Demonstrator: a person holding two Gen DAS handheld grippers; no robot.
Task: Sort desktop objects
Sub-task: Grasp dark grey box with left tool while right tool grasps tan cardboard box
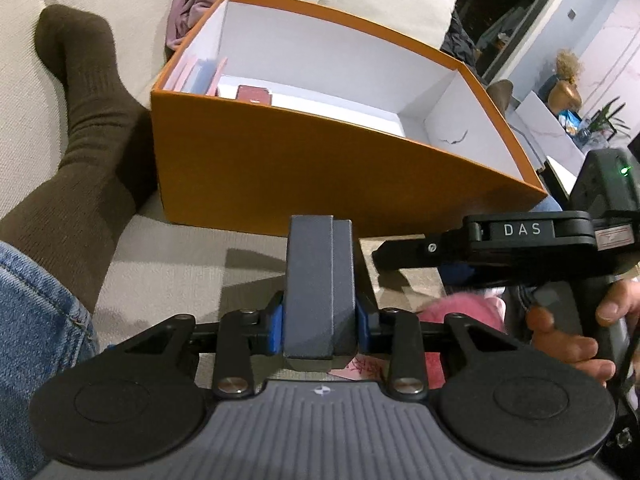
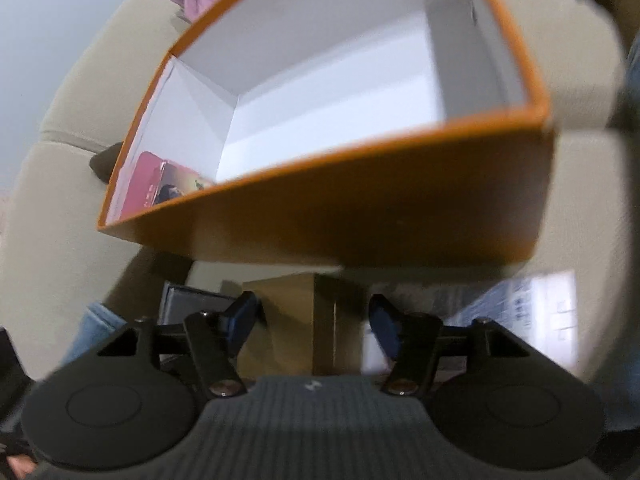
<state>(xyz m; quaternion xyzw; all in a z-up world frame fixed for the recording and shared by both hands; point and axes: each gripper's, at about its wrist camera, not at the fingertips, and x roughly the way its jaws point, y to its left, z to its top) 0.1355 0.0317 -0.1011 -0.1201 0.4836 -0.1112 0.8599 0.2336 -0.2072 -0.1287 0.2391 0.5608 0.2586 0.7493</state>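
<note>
Left wrist view, scanned left to right: a leg in a dark sock (image 1: 84,152) and blue jeans lies along the cushion at the left edge. The left gripper (image 1: 320,322) is closed partway on a grey box (image 1: 318,280); both blue pads press its side faces. The box stands on end between them, long axis pointing away from the camera toward the orange box (image 1: 320,168). That container sits just ahead of the held item, open top facing up, near wall between the grey box and the white interior. Judgement: the coming move has to lift the grey box over that near wall before release.

Contents of the orange box: pink and white cards leaning at the left end, and a small dark red item (image 1: 253,94) on a white flat piece beside them. The right-hand part of the floor is bare.

Further right, the right gripper (image 1: 384,254) reaches in from the side, held by a hand (image 1: 572,336), its tip over a tan box (image 1: 404,276) on the seat. Something pink and fluffy lies below it.

Right wrist view (blurred): the jaws of the right gripper (image 2: 312,316) stand wide apart, either side of the tan box (image 2: 296,320). The pads do not appear to touch it, so nothing is gripped. The left gripper, already loaded, is the nearer one to a drop.
</note>
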